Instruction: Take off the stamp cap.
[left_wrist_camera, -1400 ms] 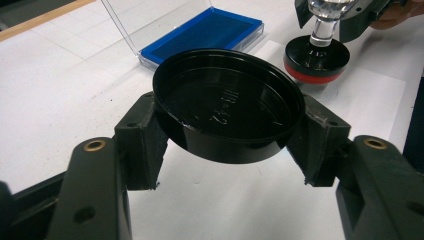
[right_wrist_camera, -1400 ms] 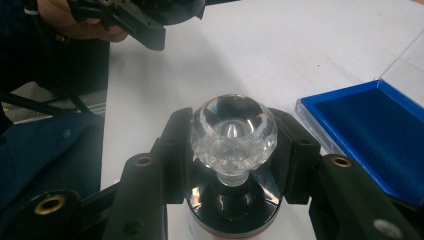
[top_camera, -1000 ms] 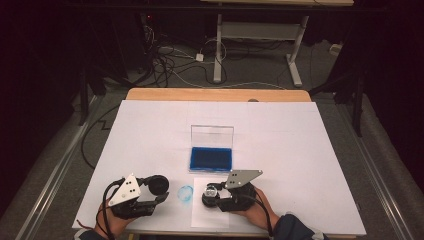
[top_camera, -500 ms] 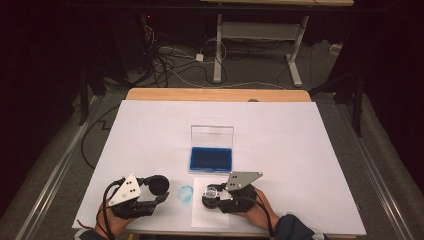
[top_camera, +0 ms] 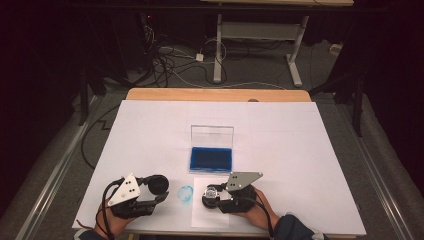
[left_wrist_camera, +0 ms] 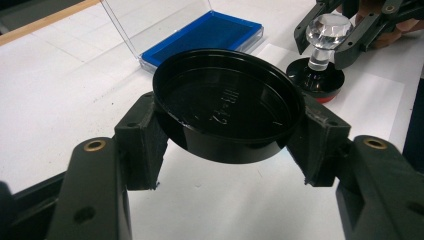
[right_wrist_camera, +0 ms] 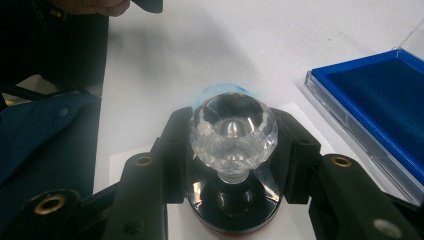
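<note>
Left tool is clamped on a black round lid, jaws pinching the rim on opposite sides, open side up, held off the bench. Right tool is clenched on the clear faceted knob of a stamp, one jaw each side of the knob; the stamp's black base sits below the jaws on a white paper sheet.

Handling: the lid looks light, thin, stiff plastic and glossy, so it is likely to slip or pop out if the squeeze goes off-centre; the rim across its full width, as now, is the best hold. The stamp's knob looks hard and slick, with facets giving some bite; gripping at its widest band or on the neck under it seems safest. The base is probably the heavier part, so keep it upright. The inked face could smear if dragged.

Pose: both hands come in from the near bench edge, forearms low, tools roughly level and pointing inward at each other. From the left tool, the stamp is ahead and to the right, and the blue ink pad in its open clear case is ahead. A blue ring print lies on the bench between the two tools. From the right tool, the ink pad is off to the right.
</note>
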Motion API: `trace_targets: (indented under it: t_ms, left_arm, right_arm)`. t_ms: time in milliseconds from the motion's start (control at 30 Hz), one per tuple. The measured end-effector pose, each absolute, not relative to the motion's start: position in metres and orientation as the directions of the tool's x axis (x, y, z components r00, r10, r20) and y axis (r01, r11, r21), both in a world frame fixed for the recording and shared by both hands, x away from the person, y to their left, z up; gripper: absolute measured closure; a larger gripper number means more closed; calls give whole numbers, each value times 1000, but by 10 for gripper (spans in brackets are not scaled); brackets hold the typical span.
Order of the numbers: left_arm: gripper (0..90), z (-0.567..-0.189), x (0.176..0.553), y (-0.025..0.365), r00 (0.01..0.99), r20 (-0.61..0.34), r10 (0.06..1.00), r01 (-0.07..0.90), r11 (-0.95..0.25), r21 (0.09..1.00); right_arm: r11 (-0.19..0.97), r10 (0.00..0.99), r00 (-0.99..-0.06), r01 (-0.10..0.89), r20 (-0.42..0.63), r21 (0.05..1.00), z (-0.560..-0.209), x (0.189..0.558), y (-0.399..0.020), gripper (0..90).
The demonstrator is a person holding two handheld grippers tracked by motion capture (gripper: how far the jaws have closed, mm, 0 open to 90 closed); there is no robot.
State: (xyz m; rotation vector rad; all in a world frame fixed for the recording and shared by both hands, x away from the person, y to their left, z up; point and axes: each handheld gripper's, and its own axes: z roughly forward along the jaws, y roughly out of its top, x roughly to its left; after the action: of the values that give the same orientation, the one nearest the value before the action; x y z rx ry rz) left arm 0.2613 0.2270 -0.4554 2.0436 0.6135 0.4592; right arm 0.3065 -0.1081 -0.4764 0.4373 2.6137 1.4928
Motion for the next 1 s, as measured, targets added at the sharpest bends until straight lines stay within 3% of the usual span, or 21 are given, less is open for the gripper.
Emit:
trace_targets:
  t_ms: [633, 1000]
  left_arm:
    - [364, -455, 262, 228, 806, 80, 587, 243, -450, 859]
    - [364, -455, 262, 227, 808, 80, 584, 242, -453, 858]
  right_arm:
    - [443, 292, -955, 176, 44, 879, -456, 304, -109, 568]
    - [463, 293, -955, 194, 57, 865, -467, 306, -108, 568]
